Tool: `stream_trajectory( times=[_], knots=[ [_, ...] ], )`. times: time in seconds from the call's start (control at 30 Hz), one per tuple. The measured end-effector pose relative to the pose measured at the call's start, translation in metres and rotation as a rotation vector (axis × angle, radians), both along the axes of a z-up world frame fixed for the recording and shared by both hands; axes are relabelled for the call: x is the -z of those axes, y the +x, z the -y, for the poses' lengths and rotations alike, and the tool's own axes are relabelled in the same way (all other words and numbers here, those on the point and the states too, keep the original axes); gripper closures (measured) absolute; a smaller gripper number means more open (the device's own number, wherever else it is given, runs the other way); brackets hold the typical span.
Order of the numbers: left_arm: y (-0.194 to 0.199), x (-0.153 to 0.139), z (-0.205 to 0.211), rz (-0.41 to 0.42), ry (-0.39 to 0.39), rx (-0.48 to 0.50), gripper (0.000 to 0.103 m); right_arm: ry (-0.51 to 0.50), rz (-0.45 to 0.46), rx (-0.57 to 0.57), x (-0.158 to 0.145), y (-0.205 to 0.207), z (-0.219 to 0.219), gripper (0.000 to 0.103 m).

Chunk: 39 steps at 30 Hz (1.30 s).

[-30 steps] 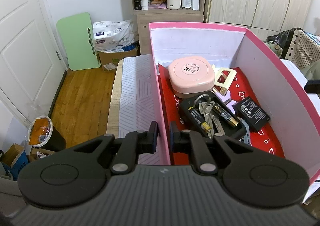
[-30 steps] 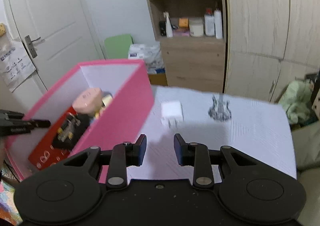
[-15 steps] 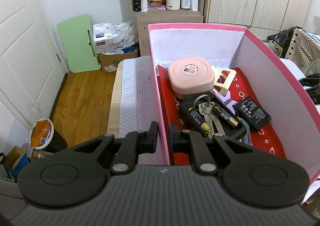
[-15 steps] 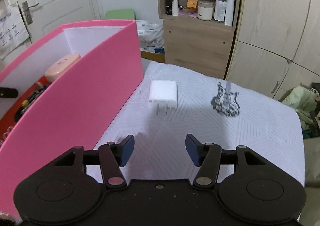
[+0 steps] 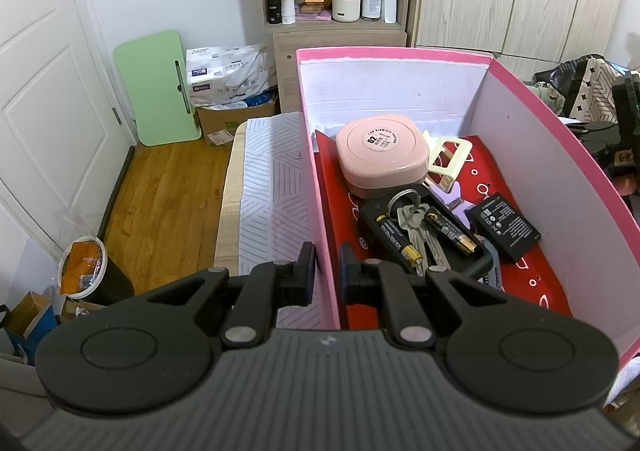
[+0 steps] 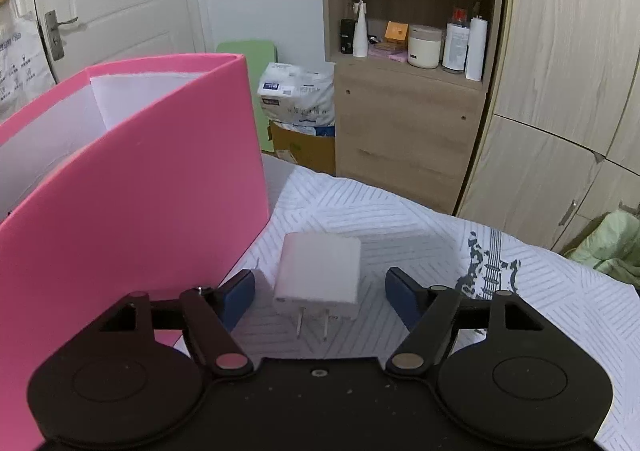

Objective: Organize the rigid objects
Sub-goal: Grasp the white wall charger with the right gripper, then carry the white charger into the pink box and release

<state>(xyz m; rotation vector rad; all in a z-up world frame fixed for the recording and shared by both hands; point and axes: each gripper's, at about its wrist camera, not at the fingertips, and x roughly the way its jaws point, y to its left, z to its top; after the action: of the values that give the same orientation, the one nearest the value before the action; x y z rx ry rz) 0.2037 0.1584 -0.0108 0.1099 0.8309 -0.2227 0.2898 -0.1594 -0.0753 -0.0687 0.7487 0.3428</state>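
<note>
Most of the sorting looked done; one charger was left outside the pink box (image 5: 400, 55).

My left gripper (image 5: 323, 275) pinched the box's thin card wall; inside it lay a glossy pink case (image 5: 382, 155), keys (image 5: 412, 211) and batteries (image 5: 400, 239). Just beside the box, my right gripper (image 6: 320, 295) was opening around the smooth white charger (image 6: 320, 267), not touching it.

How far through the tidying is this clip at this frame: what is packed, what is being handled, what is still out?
Packed in the pink box: pink compact case, keys, batteries, a black battery pack. In hand: the left claw is shut on the box wall, steadying it; the right claw is opening around the white charger plug, not gripping yet. Left: the plug and the guitar-shaped trinket on the cloth.
</note>
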Motion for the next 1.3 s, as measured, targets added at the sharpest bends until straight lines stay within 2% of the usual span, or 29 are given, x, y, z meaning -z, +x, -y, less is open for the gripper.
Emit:
stream_trajectory(
  times=[0.07, 0.1, 0.13, 0.23, 0.43, 0.57, 0.87, 1.3],
  knots=[
    [-0.001, 0.000, 0.001, 0.008, 0.008, 0.003, 0.093, -0.004, 0.001, -0.001, 0.000, -0.001, -0.001, 0.030],
    [-0.001, 0.000, 0.000, 0.010, 0.007, 0.003, 0.093, -0.004, 0.001, 0.002, -0.001, -0.001, 0.000, 0.045],
    [-0.001, -0.001, 0.000, 0.010, 0.001, 0.001, 0.093, -0.004, 0.000, -0.001, -0.003, -0.002, 0.000, 0.055],
    [-0.001, 0.000, 0.000, 0.010, 0.006, 0.003, 0.093, 0.011, -0.039, 0.017, -0.009, -0.003, -0.001, 0.055],
    [0.000, 0.000, 0.000, 0.010, 0.009, 0.003, 0.093, 0.012, -0.038, 0.037, -0.013, -0.025, -0.006, 0.055],
    [-0.001, 0.000, 0.001, 0.010, 0.010, 0.003, 0.093, -0.004, -0.052, 0.095, -0.021, -0.039, -0.006, 0.055],
    [-0.001, 0.000, 0.001, 0.010, 0.012, 0.004, 0.093, 0.055, -0.100, 0.132, -0.040, -0.073, 0.007, 0.055],
    [0.000, -0.001, 0.000, 0.008, 0.000, -0.003, 0.093, 0.081, -0.029, 0.157, -0.076, -0.116, 0.016, 0.055]
  ],
)
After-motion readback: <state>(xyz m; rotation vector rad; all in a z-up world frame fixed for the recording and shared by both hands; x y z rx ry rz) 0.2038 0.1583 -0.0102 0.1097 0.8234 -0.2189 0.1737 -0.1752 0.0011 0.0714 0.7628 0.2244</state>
